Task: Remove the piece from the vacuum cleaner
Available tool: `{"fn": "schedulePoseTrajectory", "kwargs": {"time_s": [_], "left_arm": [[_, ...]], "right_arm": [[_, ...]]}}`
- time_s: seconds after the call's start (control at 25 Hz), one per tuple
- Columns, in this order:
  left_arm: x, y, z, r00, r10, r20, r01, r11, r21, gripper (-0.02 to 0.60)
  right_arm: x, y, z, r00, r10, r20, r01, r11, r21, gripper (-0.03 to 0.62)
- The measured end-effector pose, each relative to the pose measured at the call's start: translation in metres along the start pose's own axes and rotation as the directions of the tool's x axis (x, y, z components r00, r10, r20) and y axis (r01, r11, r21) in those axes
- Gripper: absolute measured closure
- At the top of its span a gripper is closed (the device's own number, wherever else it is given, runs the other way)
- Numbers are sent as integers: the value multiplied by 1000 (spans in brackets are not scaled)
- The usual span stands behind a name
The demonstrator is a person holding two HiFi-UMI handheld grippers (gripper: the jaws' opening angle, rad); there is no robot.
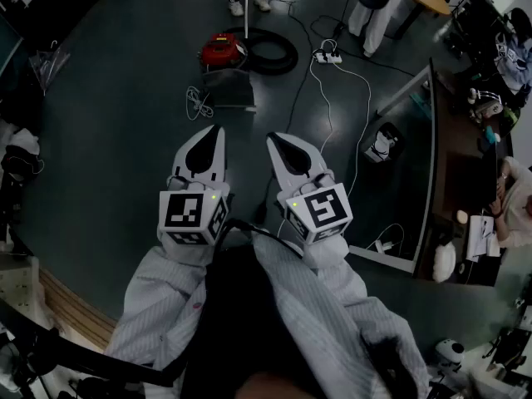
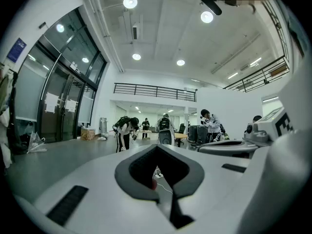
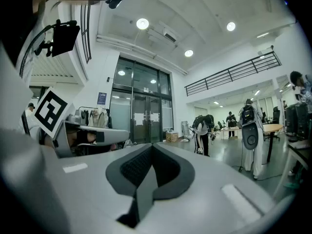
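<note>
The red vacuum cleaner (image 1: 221, 51) stands on the dark floor ahead of me, with its black hose (image 1: 270, 50) coiled to its right and a grey flat piece (image 1: 229, 88) lying just in front of it. A thin upright wand (image 1: 246, 7) rises behind it. My left gripper (image 1: 209, 135) and right gripper (image 1: 278, 144) are held side by side close to my body, both pointing at the vacuum and well short of it. Both are shut with nothing between the jaws. The left gripper view (image 2: 158, 179) shows a sliver of red and white cable past its tips; the right gripper (image 3: 148, 179) looks across the hall.
White cables (image 1: 332, 98) and a power strip (image 1: 327, 56) lie on the floor to the right of the hose. A glass partition (image 1: 424, 165) and cluttered desks stand at the right. People (image 1: 370, 7) stand beyond the vacuum. One person (image 2: 126, 130) is bent over in the hall.
</note>
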State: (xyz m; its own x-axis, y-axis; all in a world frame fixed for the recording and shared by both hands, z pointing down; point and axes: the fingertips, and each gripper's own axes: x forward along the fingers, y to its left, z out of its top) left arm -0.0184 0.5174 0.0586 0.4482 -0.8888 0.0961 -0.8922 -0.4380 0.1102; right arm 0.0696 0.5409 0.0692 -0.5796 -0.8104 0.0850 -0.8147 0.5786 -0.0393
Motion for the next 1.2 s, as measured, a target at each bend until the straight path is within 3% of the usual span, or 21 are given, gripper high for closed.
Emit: {"fn": "schedulePoseTrajectory", "kwargs": {"time_s": [0.4, 0.8, 0.96, 1.2], "left_arm": [[13, -2, -8, 1000, 16, -7, -16, 1000, 10, 578], [40, -9, -24, 996, 54, -69, -53, 998, 17, 577], [61, 14, -32, 993, 83, -88, -82, 997, 9, 577], [124, 86, -45, 987, 112, -111, -112, 994, 7, 578]], "right_arm": [[5, -6, -7, 1000, 21, 0, -21, 1000, -12, 597], [3, -35, -25, 999, 43, -6, -42, 998, 49, 595], [30, -46, -38, 997, 64, -35, -61, 995, 75, 595], [120, -70, -57, 994, 90, -67, -84, 993, 88, 595]]}}
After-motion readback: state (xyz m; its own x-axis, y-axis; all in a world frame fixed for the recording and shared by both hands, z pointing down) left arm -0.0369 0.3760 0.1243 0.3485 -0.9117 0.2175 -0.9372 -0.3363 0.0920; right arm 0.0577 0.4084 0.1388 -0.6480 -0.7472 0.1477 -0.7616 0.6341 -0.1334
